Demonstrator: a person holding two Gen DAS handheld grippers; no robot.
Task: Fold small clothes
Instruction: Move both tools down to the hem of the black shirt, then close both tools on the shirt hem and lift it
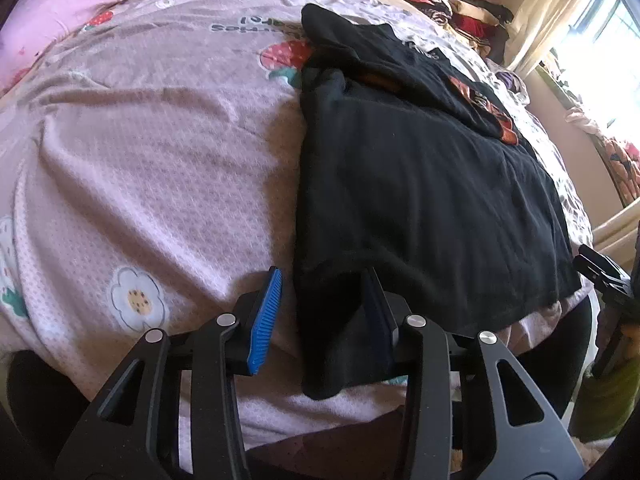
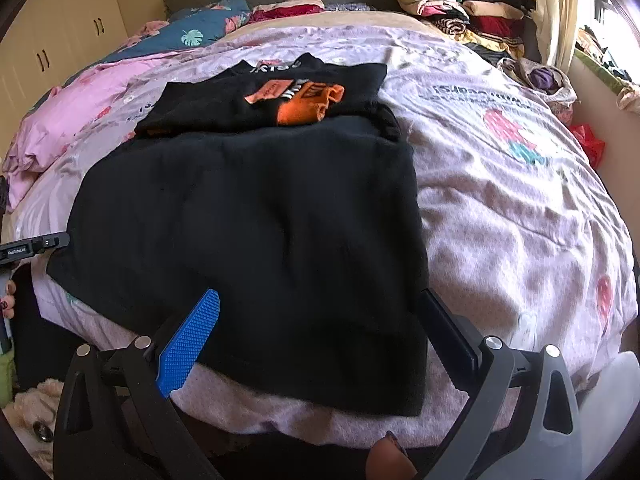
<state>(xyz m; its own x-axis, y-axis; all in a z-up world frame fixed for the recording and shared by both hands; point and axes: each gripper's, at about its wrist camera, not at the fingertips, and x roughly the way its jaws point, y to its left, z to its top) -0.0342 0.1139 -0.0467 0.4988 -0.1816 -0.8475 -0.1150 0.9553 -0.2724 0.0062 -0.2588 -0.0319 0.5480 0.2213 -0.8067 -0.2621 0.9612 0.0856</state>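
A black garment (image 1: 420,184) (image 2: 248,220) with an orange print at its far end lies flat on the pink flowered bedsheet (image 1: 160,160), and its near hem reaches the bed's front edge. My left gripper (image 1: 323,276) stands at the garment's near left corner. The cloth lies against the dark right finger, while the blue left pad (image 1: 264,320) stays just clear of it with sheet showing between. My right gripper (image 2: 320,294) is wide open and straddles the near right corner, its pads (image 2: 188,344) not pressing the cloth. Each gripper shows at the edge of the other's view.
Stacks of folded clothes (image 2: 460,4) sit at the bed's far right corner. A pink quilt (image 2: 60,120) and a blue pillow (image 2: 200,24) lie at the far left. A curtained window (image 1: 592,40) is on the right and a wardrobe (image 2: 60,20) at the back left.
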